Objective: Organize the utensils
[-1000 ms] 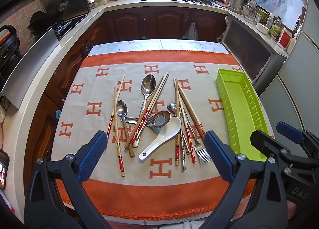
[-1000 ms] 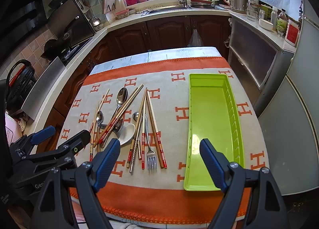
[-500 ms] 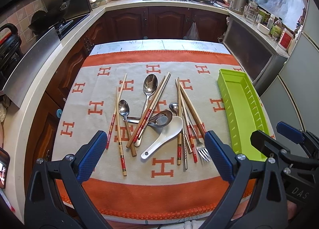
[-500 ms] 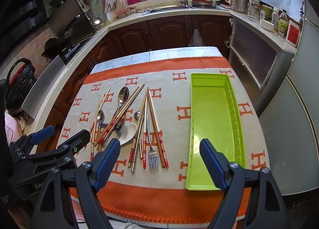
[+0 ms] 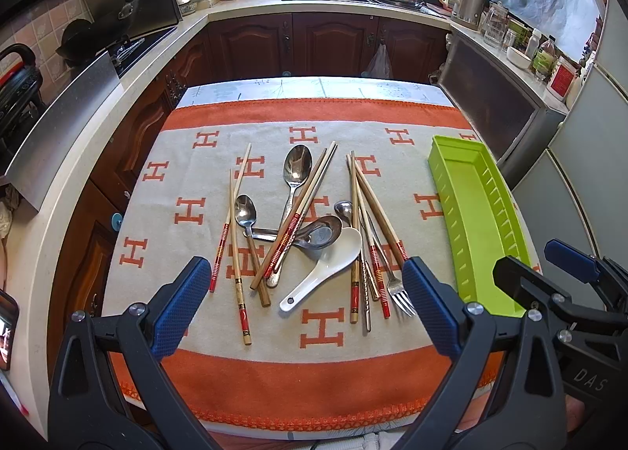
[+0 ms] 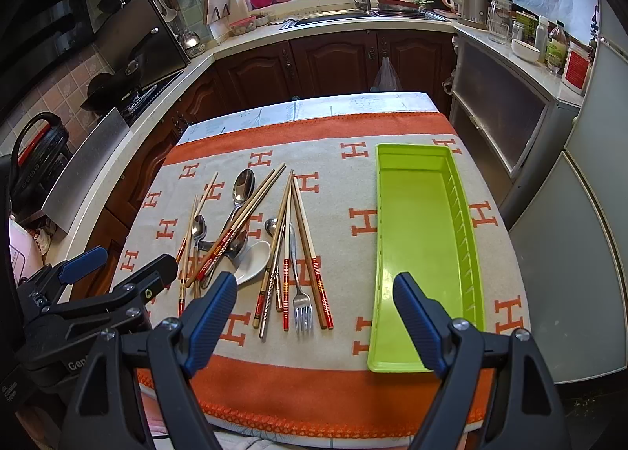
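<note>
A pile of utensils lies on the orange and beige cloth: several wooden chopsticks, metal spoons, a white ceramic spoon and a fork. An empty green tray lies to their right; it also shows in the right wrist view. My left gripper is open and empty above the near edge of the pile. My right gripper is open and empty over the near cloth, between the fork and the tray.
The table sits in a kitchen with dark wood cabinets behind it, a counter to the left and a grey appliance to the right. The right gripper's body shows beside the tray.
Both views have shifted slightly: the utensils and tray sit a little lower and nearer in frame. Nothing on the table has moved. Both grippers stay open.
</note>
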A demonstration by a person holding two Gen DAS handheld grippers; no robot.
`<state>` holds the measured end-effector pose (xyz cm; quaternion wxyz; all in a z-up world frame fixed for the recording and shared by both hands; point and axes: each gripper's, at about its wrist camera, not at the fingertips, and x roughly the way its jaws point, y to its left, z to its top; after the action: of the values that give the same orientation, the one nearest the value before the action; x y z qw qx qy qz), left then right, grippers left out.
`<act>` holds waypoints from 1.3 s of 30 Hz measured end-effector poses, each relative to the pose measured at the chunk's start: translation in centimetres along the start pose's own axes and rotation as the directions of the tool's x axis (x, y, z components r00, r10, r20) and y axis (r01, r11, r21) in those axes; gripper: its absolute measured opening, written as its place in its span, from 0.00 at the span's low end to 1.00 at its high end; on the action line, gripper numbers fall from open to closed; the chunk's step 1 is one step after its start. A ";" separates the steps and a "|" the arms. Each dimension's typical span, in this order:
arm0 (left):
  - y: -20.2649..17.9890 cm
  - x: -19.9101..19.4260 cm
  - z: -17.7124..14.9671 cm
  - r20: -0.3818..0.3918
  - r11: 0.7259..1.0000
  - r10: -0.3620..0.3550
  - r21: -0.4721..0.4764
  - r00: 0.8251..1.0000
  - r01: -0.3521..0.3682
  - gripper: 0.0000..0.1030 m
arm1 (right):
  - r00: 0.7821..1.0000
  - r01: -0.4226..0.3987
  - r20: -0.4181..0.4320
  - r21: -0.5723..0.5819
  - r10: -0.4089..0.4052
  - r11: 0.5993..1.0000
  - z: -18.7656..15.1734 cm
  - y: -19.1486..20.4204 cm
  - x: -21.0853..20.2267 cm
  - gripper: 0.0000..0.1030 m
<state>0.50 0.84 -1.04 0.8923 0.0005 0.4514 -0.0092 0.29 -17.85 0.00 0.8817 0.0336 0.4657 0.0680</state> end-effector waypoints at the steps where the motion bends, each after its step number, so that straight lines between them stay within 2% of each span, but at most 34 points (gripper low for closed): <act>1: 0.0 0.0 0.0 0.000 1.000 -0.001 0.000 1.000 0.001 0.94 | 1.000 0.000 0.000 0.000 0.000 1.000 0.0 0.0 0.0 0.80; 21: 0.6 -0.7 -0.3 0.009 1.000 0.002 -0.004 1.000 -0.002 0.94 | 1.000 -0.007 -0.004 0.003 0.007 1.000 -0.1 0.5 0.0 0.80; 27: 0.7 -0.5 -0.2 0.008 1.000 -0.017 -0.007 1.000 0.017 0.94 | 1.000 -0.016 -0.008 0.000 0.016 1.000 -0.1 0.7 0.2 0.80; 31: 1.5 -0.2 0.5 0.001 0.999 -0.042 -0.018 0.999 0.042 0.94 | 0.999 -0.034 -0.024 -0.006 0.033 0.999 0.4 0.9 0.7 0.77; 35: 2.8 0.8 1.8 -0.031 0.999 -0.033 -0.014 0.999 0.033 0.94 | 0.998 -0.056 -0.037 -0.010 0.056 0.998 1.5 1.0 1.3 0.73; 39: 5.3 1.8 3.4 -0.048 0.998 -0.036 -0.046 0.998 0.034 0.94 | 0.996 -0.069 -0.049 -0.025 0.068 0.997 3.1 1.2 2.3 0.69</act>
<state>4.41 6.11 -0.51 0.8804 -0.0272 0.4733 -0.0146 4.04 -16.28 0.00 0.8677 0.0363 0.4846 0.1050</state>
